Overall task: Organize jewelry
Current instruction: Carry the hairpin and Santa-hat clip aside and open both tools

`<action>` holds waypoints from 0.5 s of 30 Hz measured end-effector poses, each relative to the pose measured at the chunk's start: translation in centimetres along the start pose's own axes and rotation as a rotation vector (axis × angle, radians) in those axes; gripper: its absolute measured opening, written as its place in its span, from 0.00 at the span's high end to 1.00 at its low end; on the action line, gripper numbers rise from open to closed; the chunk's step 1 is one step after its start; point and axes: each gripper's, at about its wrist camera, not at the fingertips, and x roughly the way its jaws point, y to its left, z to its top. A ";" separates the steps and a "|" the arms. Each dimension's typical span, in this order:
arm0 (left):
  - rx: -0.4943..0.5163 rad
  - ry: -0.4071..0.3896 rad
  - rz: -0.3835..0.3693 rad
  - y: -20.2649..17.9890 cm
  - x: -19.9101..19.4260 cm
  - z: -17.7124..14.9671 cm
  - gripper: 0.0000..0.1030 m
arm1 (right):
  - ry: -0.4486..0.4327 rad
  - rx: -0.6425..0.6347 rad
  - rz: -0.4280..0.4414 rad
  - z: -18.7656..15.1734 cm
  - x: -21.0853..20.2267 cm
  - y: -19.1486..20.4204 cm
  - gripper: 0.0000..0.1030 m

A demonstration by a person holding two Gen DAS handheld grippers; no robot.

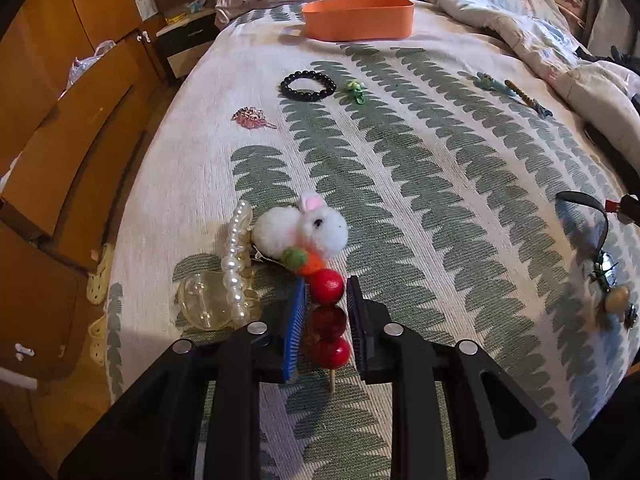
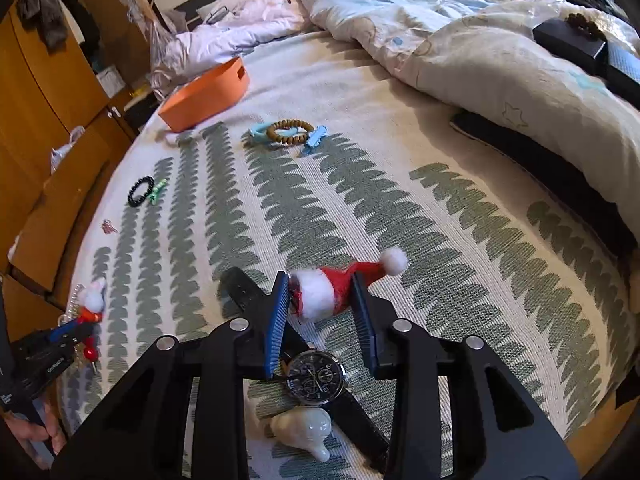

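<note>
A skewer of three red beads lies on the leaf-patterned bedspread, right between the fingers of my left gripper. Its jaws stand slightly apart from the beads, so it is open. Beside the skewer are a white rabbit clip and a pearl claw clip. My right gripper straddles a small red Santa hat with a gap at the left pad; it is open. Under it lie a black watch and a white pendant. An orange bin stands far back.
A black bead bracelet, green clip and pink leaf brooch lie mid-bed. A wooden bracelet rests on blue clips. A crumpled duvet fills the back right. Wooden cabinets line the left.
</note>
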 end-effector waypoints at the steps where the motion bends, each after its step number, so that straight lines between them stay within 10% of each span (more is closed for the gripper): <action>1: -0.009 -0.010 -0.006 0.1 -0.2 0.0 0.58 | 0.001 0.000 0.003 0.0 0.1 0.0 0.64; 15: -0.121 -0.123 -0.053 3.8 -3.5 1.3 0.36 | -0.149 0.050 0.025 1.1 -3.1 -1.3 0.49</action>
